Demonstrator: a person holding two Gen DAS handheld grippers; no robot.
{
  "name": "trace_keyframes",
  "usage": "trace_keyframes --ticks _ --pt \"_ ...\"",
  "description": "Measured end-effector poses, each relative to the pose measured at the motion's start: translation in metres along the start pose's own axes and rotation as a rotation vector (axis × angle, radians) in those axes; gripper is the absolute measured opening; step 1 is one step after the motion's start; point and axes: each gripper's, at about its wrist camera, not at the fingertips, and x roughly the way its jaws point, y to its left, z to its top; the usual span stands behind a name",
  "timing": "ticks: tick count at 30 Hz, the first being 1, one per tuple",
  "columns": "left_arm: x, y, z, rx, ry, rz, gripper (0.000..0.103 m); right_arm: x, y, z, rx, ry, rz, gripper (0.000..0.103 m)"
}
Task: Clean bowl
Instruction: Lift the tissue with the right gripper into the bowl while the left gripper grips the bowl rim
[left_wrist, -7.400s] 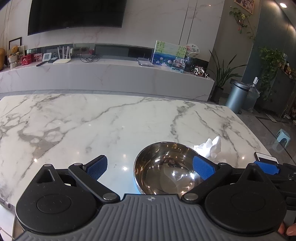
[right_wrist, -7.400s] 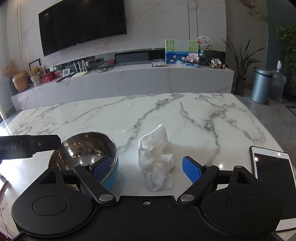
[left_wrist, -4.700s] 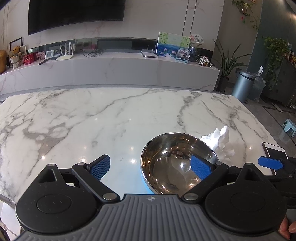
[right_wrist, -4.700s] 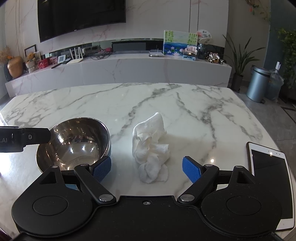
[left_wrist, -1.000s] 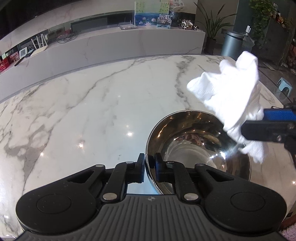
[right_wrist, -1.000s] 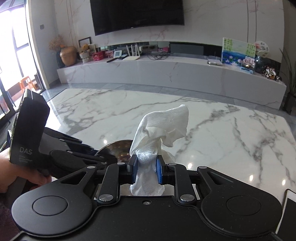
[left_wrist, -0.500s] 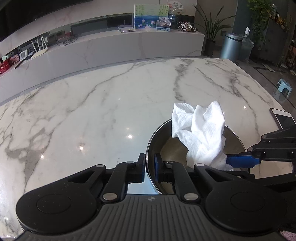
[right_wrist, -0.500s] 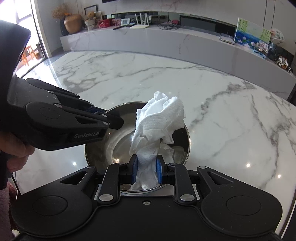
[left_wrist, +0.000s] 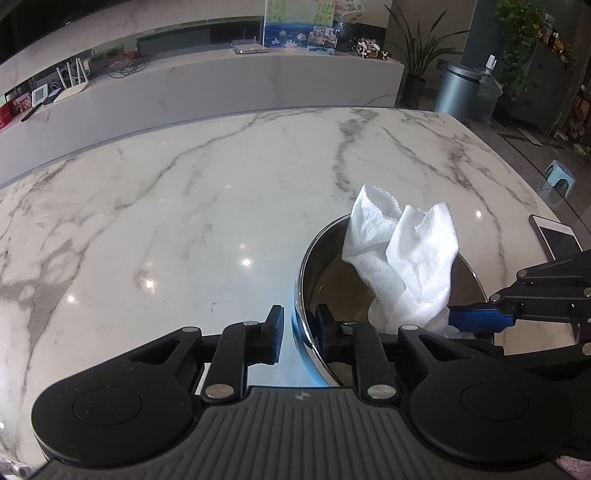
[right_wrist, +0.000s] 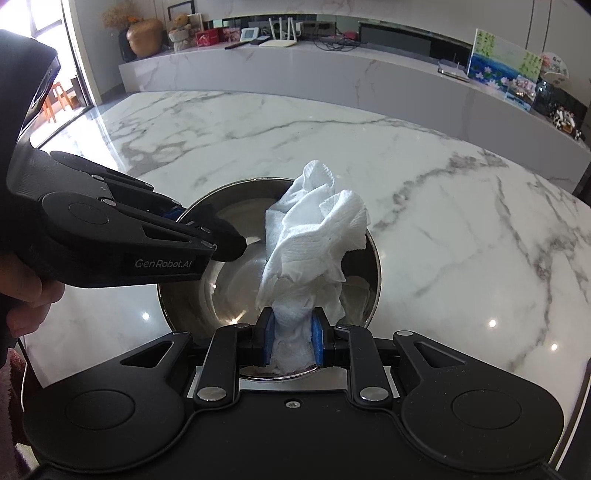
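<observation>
Right wrist: bowl (right_wrist: 207, 295) holds claw-pinched paper towel (right_wrist: 314, 236)

Left gripper (left_wrist: 298, 328) — clamped on bowl (left_wrist: 301, 273) rim

White marble table (left_wrist: 192, 206): steel bowl (right_wrist: 218, 295) sits on it; phone or tablet (left_wrist: 556, 238), probably, near right edge.
</observation>
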Motion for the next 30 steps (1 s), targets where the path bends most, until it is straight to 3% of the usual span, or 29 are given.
trace_keyframes --ticks 13,18,23,30 --pt "-0.005 -0.032 0.002 0.127 -0.068 0.016 0.014 0.001 -0.009 -0.009 0.019 0.018 -0.003 0.02" --pt "-0.005 -0.042 0.004 0.164 -0.079 0.03 0.014 -0.002 -0.012 -0.01 0.031 0.015 -0.006 0.026" --pt "-0.005 -0.046 0.004 0.178 -0.078 0.035 0.013 -0.011 -0.016 -0.008 0.049 -0.009 -0.007 0.036" --pt "-0.005 -0.045 0.004 0.184 -0.07 0.034 0.014 -0.017 -0.018 -0.006 0.062 -0.065 0.012 0.036"
